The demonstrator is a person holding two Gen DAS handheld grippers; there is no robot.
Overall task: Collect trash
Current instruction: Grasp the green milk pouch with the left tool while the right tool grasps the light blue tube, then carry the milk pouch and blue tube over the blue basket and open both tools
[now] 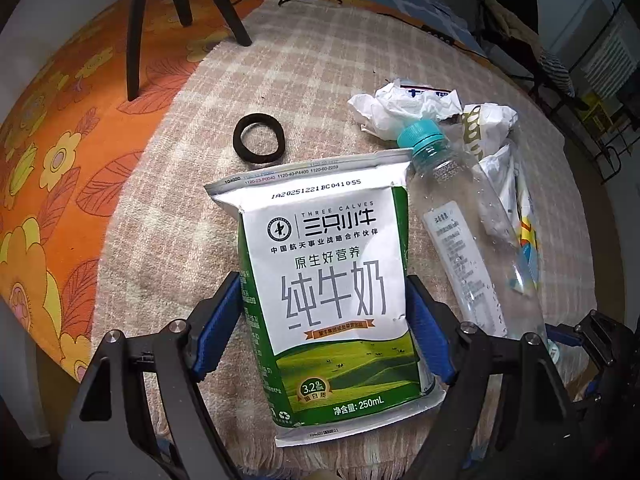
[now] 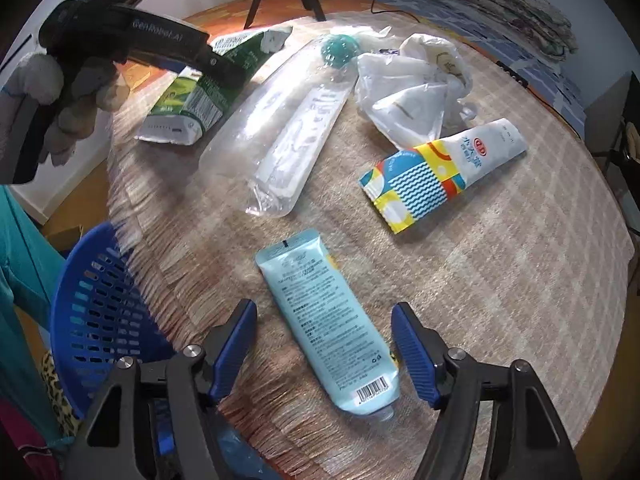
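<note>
A green and white milk carton (image 1: 332, 292) lies on the checked table cloth (image 1: 168, 240). My left gripper (image 1: 326, 328) is open with its blue pads on either side of the carton, touching or nearly touching it. The carton (image 2: 200, 92) and left gripper (image 2: 132, 40) also show in the right wrist view. An empty clear bottle (image 1: 472, 240) with a teal cap lies right of the carton, also in the right wrist view (image 2: 288, 124). My right gripper (image 2: 324, 348) is open around a light blue tube (image 2: 328, 320), not gripping it.
Crumpled white paper (image 1: 404, 112) and wrappers (image 2: 408, 96) lie beyond the bottle. A colourful tube (image 2: 436, 168) lies at right. A black ring (image 1: 259, 140) lies behind the carton. A blue perforated basket (image 2: 96, 308) sits below the table's left edge. Black tripod legs (image 1: 136, 28) stand at the back.
</note>
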